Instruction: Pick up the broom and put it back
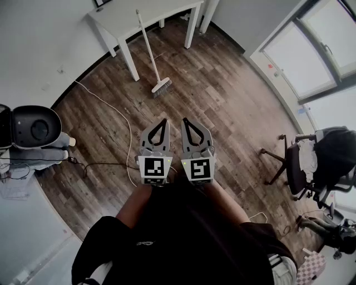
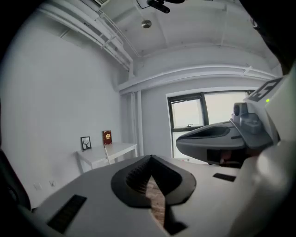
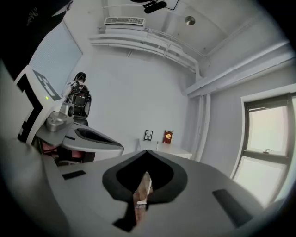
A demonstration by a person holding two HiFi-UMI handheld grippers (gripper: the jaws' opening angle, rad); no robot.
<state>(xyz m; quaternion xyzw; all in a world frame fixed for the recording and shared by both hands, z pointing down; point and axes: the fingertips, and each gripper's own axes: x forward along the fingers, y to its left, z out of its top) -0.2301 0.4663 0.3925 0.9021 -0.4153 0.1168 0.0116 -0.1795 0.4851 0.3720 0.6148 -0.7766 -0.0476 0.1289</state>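
Observation:
The broom [image 1: 161, 87] stands on the wooden floor ahead of me, its white handle leaning up against the edge of a white table [image 1: 167, 15]. My left gripper [image 1: 164, 121] and right gripper [image 1: 185, 121] are side by side in front of my body, well short of the broom. Both are shut, jaw tips together and nothing between them. In the right gripper view the broom [image 3: 141, 196] shows small through the gap behind the shut right gripper [image 3: 147, 152]. The left gripper [image 2: 151, 157] points past the table [image 2: 111, 152] toward the window.
A white cable [image 1: 125, 119] runs across the floor left of the grippers. A black and white appliance [image 1: 32, 128] sits at the far left. An office chair [image 1: 314, 161] stands at the right near the windows [image 1: 308, 53]. Two small frames [image 3: 157, 135] sit on the table.

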